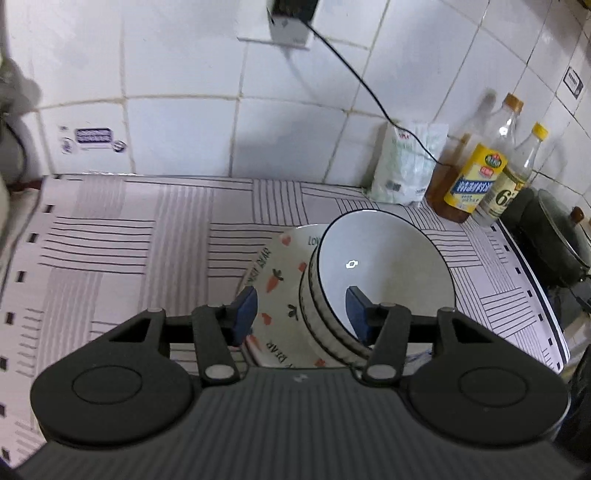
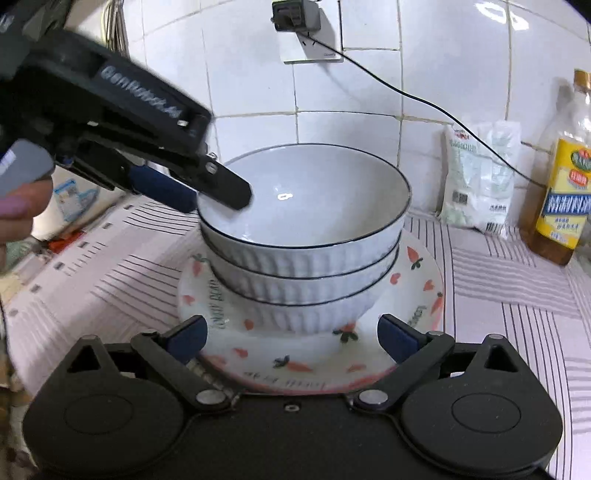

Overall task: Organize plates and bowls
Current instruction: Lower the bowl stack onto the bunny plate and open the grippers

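Note:
Three white ribbed bowls with dark rims (image 2: 306, 236) are nested in a stack on carrot-patterned plates (image 2: 417, 295). In the left wrist view the bowl stack (image 1: 380, 266) and a plate (image 1: 273, 280) sit just ahead. My left gripper (image 1: 301, 314) is open and straddles the top bowl's left rim, one finger inside, one outside; it also shows in the right wrist view (image 2: 207, 192). My right gripper (image 2: 291, 338) is open, its fingers on either side of the plates' near edge, holding nothing.
A striped cloth (image 1: 110, 236) covers the counter. At the back right stand a white bag (image 1: 406, 166), oil bottles (image 1: 480, 166) and a dark pot (image 1: 557, 243). A wall socket with a black cable (image 2: 306, 33) is above. The counter edge runs at the right.

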A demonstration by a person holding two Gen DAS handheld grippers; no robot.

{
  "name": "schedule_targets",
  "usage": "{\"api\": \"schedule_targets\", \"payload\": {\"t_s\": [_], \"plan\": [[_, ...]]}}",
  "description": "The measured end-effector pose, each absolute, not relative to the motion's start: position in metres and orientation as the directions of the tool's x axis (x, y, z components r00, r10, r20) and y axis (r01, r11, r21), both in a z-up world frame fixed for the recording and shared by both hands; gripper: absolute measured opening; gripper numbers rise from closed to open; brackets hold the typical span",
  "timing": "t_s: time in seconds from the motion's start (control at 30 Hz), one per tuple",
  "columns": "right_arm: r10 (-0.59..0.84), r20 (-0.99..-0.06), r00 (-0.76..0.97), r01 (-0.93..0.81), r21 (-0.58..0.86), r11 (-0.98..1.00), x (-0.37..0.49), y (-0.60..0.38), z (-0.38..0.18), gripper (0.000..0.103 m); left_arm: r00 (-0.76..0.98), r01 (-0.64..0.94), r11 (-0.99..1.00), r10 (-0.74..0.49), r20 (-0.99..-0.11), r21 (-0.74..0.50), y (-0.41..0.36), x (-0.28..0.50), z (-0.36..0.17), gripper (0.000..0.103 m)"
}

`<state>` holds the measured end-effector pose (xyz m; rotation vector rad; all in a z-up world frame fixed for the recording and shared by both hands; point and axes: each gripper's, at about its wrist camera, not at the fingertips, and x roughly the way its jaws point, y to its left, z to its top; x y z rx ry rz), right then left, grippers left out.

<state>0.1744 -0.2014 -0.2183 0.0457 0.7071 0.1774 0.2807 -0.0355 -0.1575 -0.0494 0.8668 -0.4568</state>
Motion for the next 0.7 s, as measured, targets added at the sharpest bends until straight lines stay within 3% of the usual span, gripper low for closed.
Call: {"api": "schedule_targets", "payload": {"t_s": [0.17,0.53,0.7], "plan": [[0.184,-0.658,0.73,-0.119,0.144,0.982,0.157,-0.215,-0.201,0.1,0.603,0.349,0.919,-0.371,-0.706,-0.185,-0.028,0.255,-0.136,0.057],[0.024,-0.707,0.707,0.009,0.042,0.999,0.131,-0.221,-0.159,0.1,0.625,0.335,0.919,-0.382,-0.68,-0.209,-0.014,0.197,-0.08,0.061],[0.021,-0.737,0.675,0.086,0.107,0.991,0.119,-0.226,-0.135,0.1,0.646,0.331,0.932,-0.335,-0.686,-0.143,-0.019,0.171,-0.06,0.063]]}}
